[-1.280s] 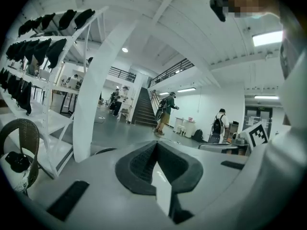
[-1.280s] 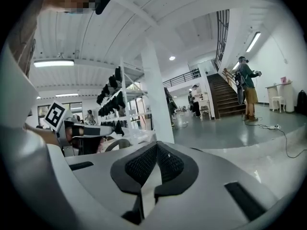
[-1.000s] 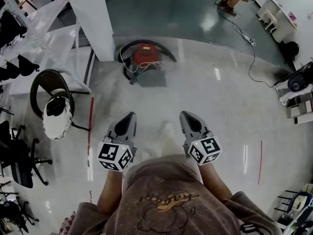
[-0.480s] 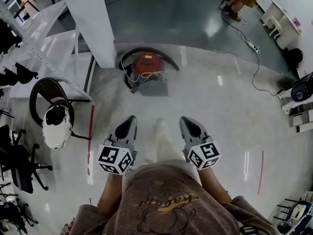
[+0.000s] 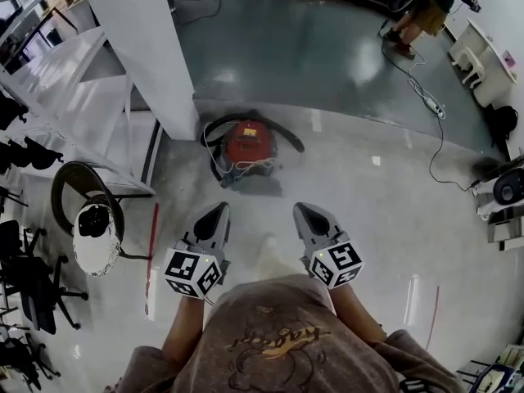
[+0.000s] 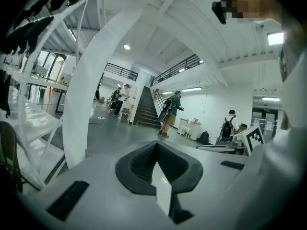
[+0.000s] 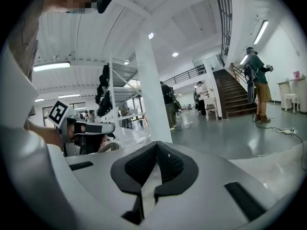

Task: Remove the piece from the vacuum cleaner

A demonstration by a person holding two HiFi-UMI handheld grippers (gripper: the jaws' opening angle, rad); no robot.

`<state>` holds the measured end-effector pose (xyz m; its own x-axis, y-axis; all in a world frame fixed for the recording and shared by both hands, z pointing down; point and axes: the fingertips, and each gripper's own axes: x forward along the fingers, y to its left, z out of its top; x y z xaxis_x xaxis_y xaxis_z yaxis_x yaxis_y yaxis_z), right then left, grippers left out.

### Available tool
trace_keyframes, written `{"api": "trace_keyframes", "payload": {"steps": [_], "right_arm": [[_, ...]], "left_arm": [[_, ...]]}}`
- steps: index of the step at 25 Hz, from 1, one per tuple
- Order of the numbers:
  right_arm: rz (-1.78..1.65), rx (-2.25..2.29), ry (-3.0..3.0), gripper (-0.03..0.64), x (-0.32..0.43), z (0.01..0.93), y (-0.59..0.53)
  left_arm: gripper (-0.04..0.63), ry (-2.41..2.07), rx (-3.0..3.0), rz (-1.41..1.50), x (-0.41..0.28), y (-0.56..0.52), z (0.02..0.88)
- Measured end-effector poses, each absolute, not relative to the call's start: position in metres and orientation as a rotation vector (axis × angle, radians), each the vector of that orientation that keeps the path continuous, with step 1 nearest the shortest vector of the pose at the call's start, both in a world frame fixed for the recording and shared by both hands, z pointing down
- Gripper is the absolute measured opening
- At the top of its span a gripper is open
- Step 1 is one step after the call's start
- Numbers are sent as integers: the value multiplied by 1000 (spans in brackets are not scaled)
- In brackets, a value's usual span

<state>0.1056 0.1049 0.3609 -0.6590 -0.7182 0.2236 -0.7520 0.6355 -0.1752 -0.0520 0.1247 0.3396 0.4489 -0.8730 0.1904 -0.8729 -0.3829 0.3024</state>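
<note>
Head view: the red vacuum cleaner point(image 5: 248, 144) sits on the floor point(image 5: 393, 219) at upper centre, well apart from us, so we carry left tongs point(image 5: 218, 210) and right tongs point(image 5: 302, 211) pressed together, empty, nothing in reach yet.

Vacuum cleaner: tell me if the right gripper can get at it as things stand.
Probably not yet. The right gripper, jaws shut, is held well short of the red vacuum cleaner; only floor lies between them.

On the pale glossy floor point(image 5: 393, 211) ahead of you: red vacuum cleaner point(image 5: 248, 144) w/ black hose (just beside the white pillar point(image 5: 154, 47)), red tape strip point(image 5: 151, 244) at left.
</note>
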Motion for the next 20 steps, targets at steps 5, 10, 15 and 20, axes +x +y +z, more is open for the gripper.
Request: {"api": "trace_keyframes", "payload": {"steps": [5,10,15,20], "right_arm": [[386,1153,-2746,-1,111,360,54],[400,1111,-2771,0,112,358,17],[408,1066,-2790,0,96,360,-2],[398,1107,-2821,0,83,348,-13]], "left_arm": [[0,-1510,2310,-31,-45,82,338],[0,-1537,2290,-27,-36,53,339],[0,-1559,2290,-50,-45,28,333],[0,-1552,2310,-42,-58,11,327]]}}
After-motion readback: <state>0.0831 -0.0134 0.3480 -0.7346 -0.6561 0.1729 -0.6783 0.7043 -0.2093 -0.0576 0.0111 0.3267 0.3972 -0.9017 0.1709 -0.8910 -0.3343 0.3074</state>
